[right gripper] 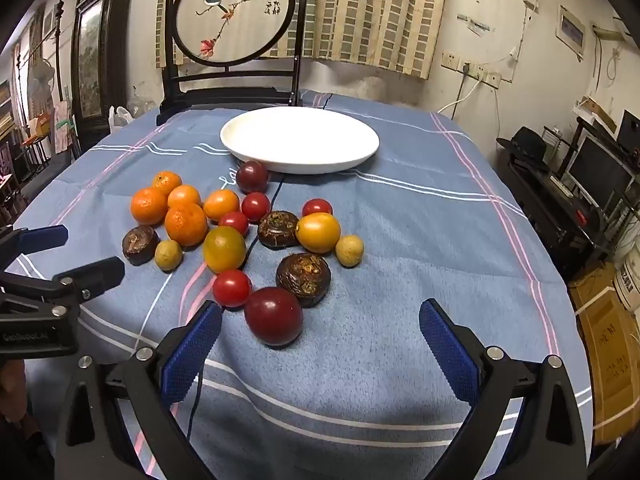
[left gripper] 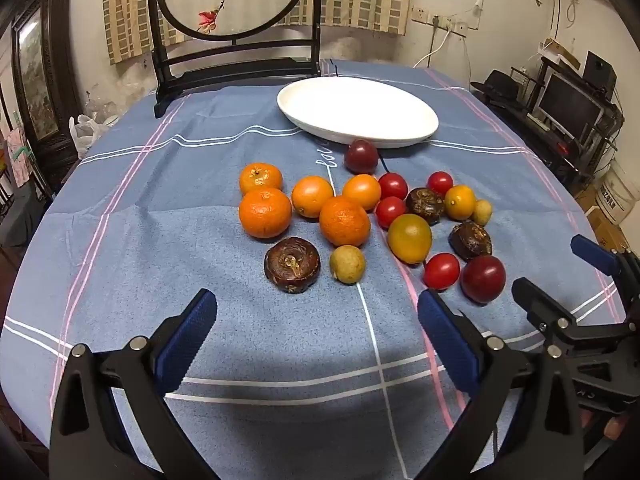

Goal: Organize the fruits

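Both grippers — left gripper [left gripper: 316, 320], right gripper [right gripper: 320, 328] — spread, empty; dark-red tomato [right gripper: 273, 316] nearest the white plate's [right gripper: 240, 148] front — likely soft, slippery: pinch gently across its middle.

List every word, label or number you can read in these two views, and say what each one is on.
"GenRoboLAI", roughly, faint and partly blurred: on the black body of the left gripper, seen from the right wrist.
White cursive letters on the blue tablecloth, near the white plate: partly hidden by a dark red fruit, not readable.
Brush characters on the round painted screen: too small to read.
Printing on the cardboard box and white bucket: blurred.
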